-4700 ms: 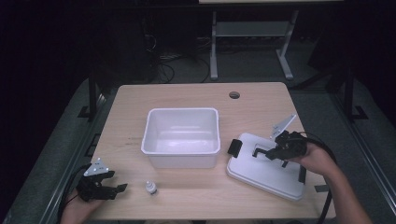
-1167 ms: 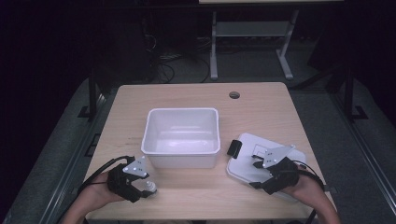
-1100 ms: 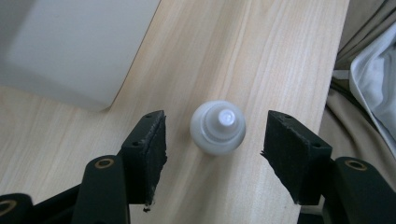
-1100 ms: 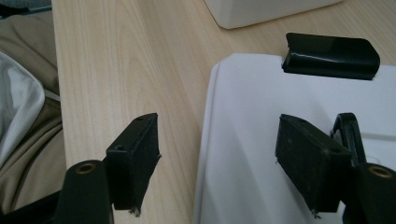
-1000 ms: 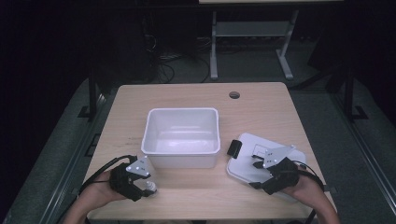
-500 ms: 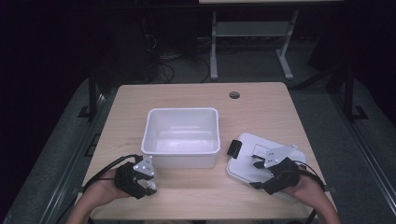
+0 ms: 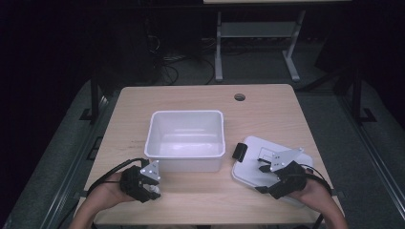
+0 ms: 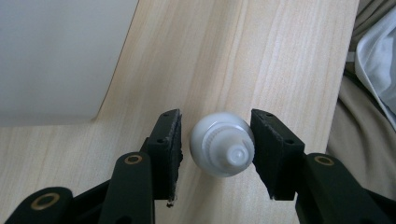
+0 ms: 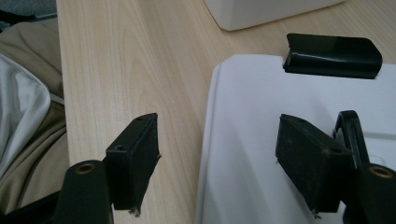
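The small white bottle (image 8: pixel 223 150), lying on the surface (image 7: pixel 200 100) just in front of the tub (image 7: pixel 186 138), is bracketed by the spread left gripper (image 8: pixel 215 149) for pinching, while the right gripper (image 9: pixel 215 158) is held spread astride the lid (image 9: pixel 261 140) edge.

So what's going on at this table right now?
A person works two handheld grippers at a wooden table. The left gripper has its jaws either side of a small white bottle lying near the table's front edge; one jaw looks to touch it, and a gap shows at the other. The right gripper hangs open over the edge of a white lid with a black latch. A white bin sits between them.
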Tool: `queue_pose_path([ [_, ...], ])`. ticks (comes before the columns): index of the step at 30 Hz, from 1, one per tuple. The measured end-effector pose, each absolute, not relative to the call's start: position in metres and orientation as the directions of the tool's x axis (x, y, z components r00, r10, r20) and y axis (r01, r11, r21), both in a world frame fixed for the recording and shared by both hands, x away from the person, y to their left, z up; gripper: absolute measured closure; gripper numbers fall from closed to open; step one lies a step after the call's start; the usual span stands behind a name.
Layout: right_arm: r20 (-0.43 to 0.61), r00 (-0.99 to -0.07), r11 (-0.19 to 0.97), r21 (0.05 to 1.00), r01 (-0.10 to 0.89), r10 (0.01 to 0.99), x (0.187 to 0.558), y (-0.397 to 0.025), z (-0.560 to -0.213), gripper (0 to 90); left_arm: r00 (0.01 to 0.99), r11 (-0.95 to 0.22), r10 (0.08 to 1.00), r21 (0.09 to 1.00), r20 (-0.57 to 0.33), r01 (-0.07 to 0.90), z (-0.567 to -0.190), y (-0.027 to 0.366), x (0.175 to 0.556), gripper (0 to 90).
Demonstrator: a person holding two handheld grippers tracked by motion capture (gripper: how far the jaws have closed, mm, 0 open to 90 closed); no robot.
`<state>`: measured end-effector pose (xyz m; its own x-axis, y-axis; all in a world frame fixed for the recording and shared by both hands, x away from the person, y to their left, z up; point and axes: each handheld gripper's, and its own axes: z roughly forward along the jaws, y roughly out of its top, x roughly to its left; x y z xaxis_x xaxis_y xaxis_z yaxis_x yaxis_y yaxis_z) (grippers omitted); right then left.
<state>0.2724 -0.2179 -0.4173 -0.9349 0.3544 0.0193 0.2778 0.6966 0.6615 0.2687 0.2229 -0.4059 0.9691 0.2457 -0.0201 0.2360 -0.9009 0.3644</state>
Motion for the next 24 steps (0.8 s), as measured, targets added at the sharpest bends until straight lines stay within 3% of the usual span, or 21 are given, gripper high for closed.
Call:
queue_pose_path([
  [8,0.026,-0.934,0.695,0.661,0.283,0.355,0.272,-0.218,-0.418,29.4,0.973,-0.910,0.230,0.349,-0.029,0.225,-0.406,0.219,0.270,59.4],
  [24,0.043,-0.935,0.690,0.663,0.291,0.352,0.274,-0.218,-0.420,29.0,0.977,-0.915,0.211,0.348,-0.012,0.202,-0.388,0.220,0.271,60.0],
])
